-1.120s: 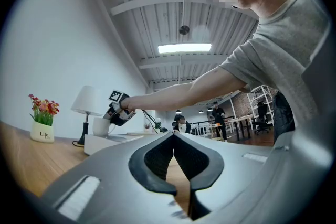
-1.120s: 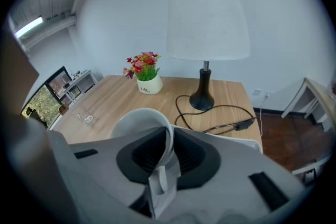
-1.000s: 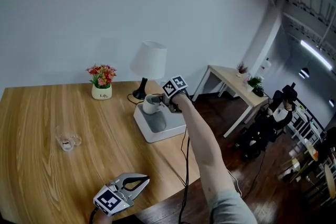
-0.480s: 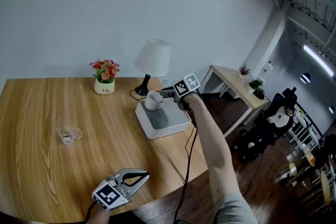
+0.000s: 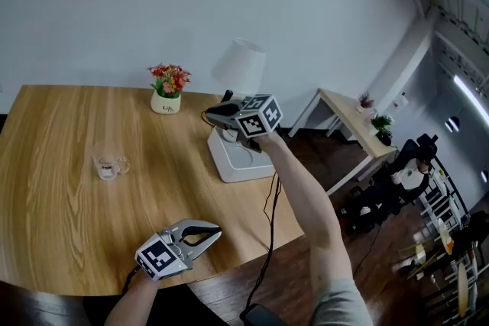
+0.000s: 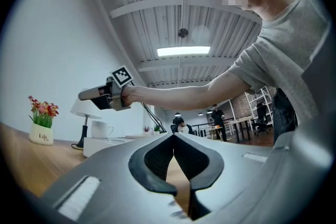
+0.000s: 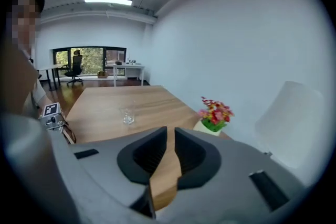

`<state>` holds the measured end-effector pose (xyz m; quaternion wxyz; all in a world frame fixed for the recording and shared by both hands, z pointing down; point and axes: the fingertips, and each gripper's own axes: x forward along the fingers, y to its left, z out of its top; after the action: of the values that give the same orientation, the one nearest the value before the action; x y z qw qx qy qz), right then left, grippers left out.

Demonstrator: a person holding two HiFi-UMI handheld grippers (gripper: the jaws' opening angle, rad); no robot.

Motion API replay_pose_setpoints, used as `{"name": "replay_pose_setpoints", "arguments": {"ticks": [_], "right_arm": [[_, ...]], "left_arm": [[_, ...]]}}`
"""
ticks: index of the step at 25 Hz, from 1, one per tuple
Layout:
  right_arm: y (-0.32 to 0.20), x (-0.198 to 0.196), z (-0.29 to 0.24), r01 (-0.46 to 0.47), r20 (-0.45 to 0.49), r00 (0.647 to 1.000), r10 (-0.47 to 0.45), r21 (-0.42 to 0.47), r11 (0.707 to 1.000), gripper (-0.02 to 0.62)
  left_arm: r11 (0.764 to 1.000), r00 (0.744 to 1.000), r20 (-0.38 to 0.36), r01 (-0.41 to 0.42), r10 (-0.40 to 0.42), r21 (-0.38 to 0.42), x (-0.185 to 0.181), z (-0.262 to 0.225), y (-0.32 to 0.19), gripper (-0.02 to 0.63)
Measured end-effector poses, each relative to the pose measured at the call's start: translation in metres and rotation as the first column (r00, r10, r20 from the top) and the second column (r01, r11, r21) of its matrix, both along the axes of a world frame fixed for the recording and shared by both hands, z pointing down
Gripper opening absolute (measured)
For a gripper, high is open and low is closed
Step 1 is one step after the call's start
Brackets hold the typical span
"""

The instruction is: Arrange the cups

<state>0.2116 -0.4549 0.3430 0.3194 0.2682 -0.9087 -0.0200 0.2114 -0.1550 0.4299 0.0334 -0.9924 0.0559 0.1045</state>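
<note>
My right gripper (image 5: 213,112) hangs in the air over the white tray (image 5: 243,165) at the right edge of the tabletop (image 5: 53,217). Its jaws are closing, down to a narrow slit, with nothing between them. The white mug (image 6: 101,129) stands on that tray, handle to the right as my left gripper view shows it, and my right jaws are above it and clear of it. The glass cup (image 5: 109,164) sits alone toward the left edge of the tabletop, well apart from the tray. My left gripper (image 5: 216,231) rests low by the near edge with its jaws brought together at the tips and empty. Along the far edge stand a small flower pot (image 5: 168,91) and, beside the tray, a lamp (image 5: 239,66) with a white shade.
</note>
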Motion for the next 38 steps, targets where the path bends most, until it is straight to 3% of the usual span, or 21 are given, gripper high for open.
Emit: {"name": "replay_pose_setpoints", "arguments": {"ticks": [6,7,9,16,17,19,28,31,33,38], "right_arm": [[0.020,-0.088,0.049,0.153,0.001,0.988,-0.154,-0.109,0.982,0.045],[0.023,-0.100,0.056,0.173,0.007,0.985,-0.174,-0.134,0.976,0.081],[0.027,-0.124,0.067,0.211,0.006,0.977,-0.213,-0.176,0.962,0.081],[0.029,-0.185,0.097,0.257,0.001,0.963,-0.268,-0.285,0.923,0.092],[0.027,-0.192,0.100,0.259,-0.001,0.963,-0.271,-0.292,0.921,0.094],[0.024,-0.205,0.106,0.260,-0.004,0.962,-0.273,-0.296,0.919,0.160],[0.021,-0.253,0.119,0.272,-0.026,0.954,-0.298,-0.340,0.900,0.160],[0.016,-0.259,0.128,0.246,-0.075,0.955,-0.288,-0.347,0.905,0.161],[0.013,-0.262,0.133,0.234,-0.088,0.955,-0.282,-0.359,0.904,0.207],[0.014,-0.268,0.145,0.228,-0.100,0.953,-0.286,-0.384,0.895,0.207]], "left_arm": [[1.000,1.000,-0.020,-0.004,0.004,0.009,-0.002,-0.003,0.003,0.008],[1.000,1.000,-0.015,-0.004,0.005,0.009,-0.002,-0.002,0.003,0.008],[1.000,1.000,-0.014,-0.004,0.004,0.010,-0.002,-0.002,0.002,0.008],[1.000,1.000,-0.030,-0.006,0.006,0.011,-0.003,-0.005,0.003,0.008],[1.000,0.999,-0.033,-0.005,0.005,0.012,-0.003,-0.005,0.003,0.008],[1.000,0.999,-0.038,-0.005,0.005,0.014,-0.004,-0.006,0.003,0.008],[1.000,0.999,-0.039,-0.004,0.004,0.013,-0.004,-0.007,0.004,0.008],[1.000,0.999,-0.041,-0.001,0.001,0.013,-0.005,-0.007,0.003,0.008],[1.000,0.999,-0.042,0.003,-0.003,0.013,-0.004,-0.007,0.003,0.008],[1.000,0.999,-0.041,0.006,-0.006,0.013,-0.004,-0.007,0.003,0.008]]}}
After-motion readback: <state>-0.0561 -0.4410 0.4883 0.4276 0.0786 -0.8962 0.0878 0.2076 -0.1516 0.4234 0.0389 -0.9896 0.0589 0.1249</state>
